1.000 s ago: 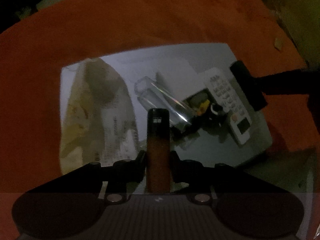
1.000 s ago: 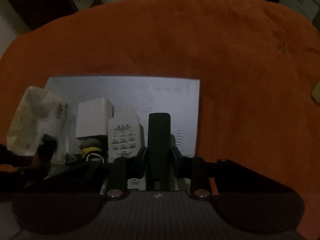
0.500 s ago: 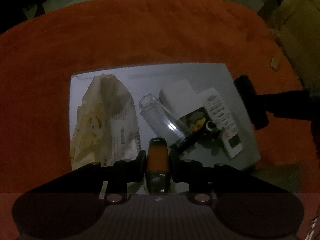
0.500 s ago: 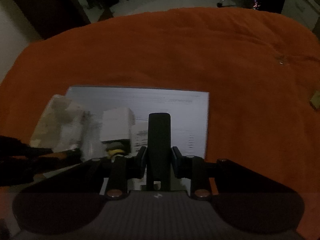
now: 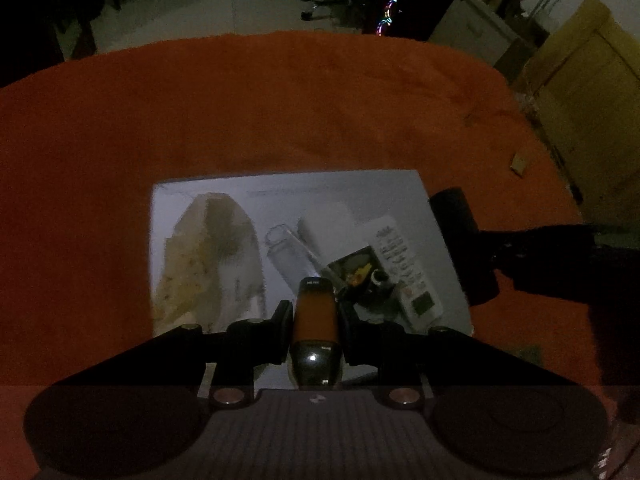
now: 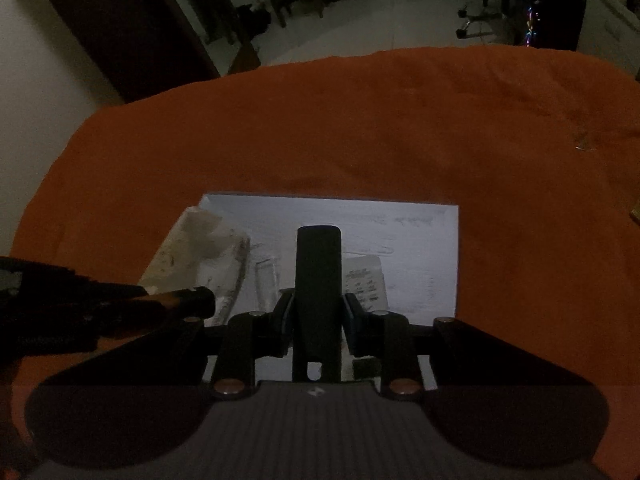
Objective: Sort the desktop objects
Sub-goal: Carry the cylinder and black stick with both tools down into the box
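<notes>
The room is dark, and no writing on anything can be read; the small print on the things is only a blur.

The left hand-held gripper (image 5: pixel 316 312) is pinching an orange tube (image 5: pixel 315 312) with a black cap and a shiny silver end. The tube points away from the camera, toward 12 o'clock, cap end far.

The right hand-held gripper (image 6: pixel 319 312) is pinching a long black bar (image 6: pixel 319 280). It also points toward 12 o'clock.

Both are held up over a white sheet (image 5: pixel 360 188) on an orange cloth (image 5: pixel 280 112). On the sheet, at 9 o'clock, lies a crinkly bag (image 5: pixel 208 256) with yellow bits inside. Beside it a clear bottle (image 5: pixel 292 252) lies on its side, slanting toward 11 o'clock. At 3 o'clock lies a white remote (image 5: pixel 404 268) with rows of buttons, next to a white box (image 5: pixel 328 224) and a small yellow and black thing (image 5: pixel 360 270).
</notes>
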Motion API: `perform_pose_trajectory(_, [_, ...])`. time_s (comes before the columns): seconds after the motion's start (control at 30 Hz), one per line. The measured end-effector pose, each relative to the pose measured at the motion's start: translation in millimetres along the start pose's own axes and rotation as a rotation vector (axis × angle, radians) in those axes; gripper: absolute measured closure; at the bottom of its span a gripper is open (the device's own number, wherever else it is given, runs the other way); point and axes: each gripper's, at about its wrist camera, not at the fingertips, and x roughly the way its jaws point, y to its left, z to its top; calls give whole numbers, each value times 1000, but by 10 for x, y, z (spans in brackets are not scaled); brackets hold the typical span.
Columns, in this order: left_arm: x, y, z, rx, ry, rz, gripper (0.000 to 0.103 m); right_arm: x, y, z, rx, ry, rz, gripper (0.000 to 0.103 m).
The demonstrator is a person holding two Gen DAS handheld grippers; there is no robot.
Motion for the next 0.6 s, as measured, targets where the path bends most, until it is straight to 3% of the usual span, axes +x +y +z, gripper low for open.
perform_pose_trajectory(0.3, [-568,-199,-196,68,-87,-93,82,-463,163,-257,32,-44,28,75])
perform_pose_trajectory(0.47, [-712,-317,-415,99,-102,-117,82,-715,255,-424,34,-51,80,75])
perform_pose_trajectory(0.6, [-748,-386,-673,140,-134,-94,82,-826,325,-615,0,-18,103,75])
